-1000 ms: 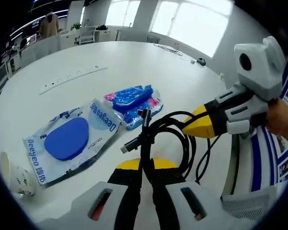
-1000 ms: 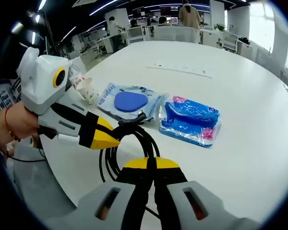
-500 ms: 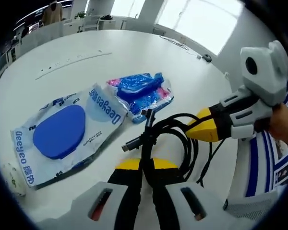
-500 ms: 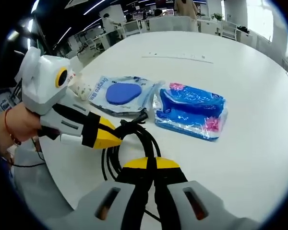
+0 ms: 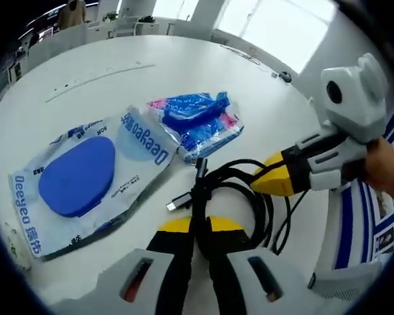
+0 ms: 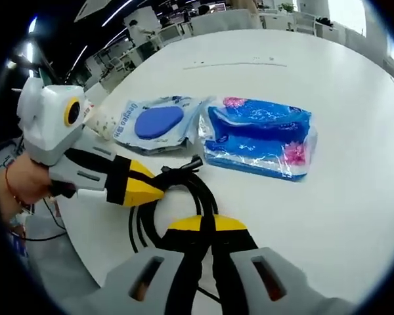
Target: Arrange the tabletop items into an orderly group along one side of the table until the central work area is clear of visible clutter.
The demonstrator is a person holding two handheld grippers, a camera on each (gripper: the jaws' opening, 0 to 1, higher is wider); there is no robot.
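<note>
Both grippers on the black cable [image 5: 246, 190], coiled at the near edge of the white round table [image 5: 118, 79].

Left gripper [image 5: 196, 226]: jaws closed tight, pinching the cable right at the yellow tips; in right gripper view it [image 6: 159, 190] comes in from the left, tip on the loop w/ the cable's plug end poking out past it. Hand [image 6: 20, 184] w/ red wrist string holds it.

Right gripper [image 6: 207, 226]: jaws also closed, cable strands [image 6: 190, 197] run under/between the tips. In left gripper view it [image 5: 259, 180] enters from the right, yellow tip touching the coil.

Clear pouch w/ blue oval pad [image 5: 79, 174], "Deeyeo" print, lies just beyond the cable, toward table centre. Blue/pink packet [image 5: 197, 121] beside it, edges touching/overlapping slightly. Both flat on the table, apart from the grippers.

Paper cup [image 6: 104, 123] on its side near the table edge, next to the pouch [image 6: 154, 121]. Long thin strip [image 6: 240, 64] farther out toward the far side.
</note>
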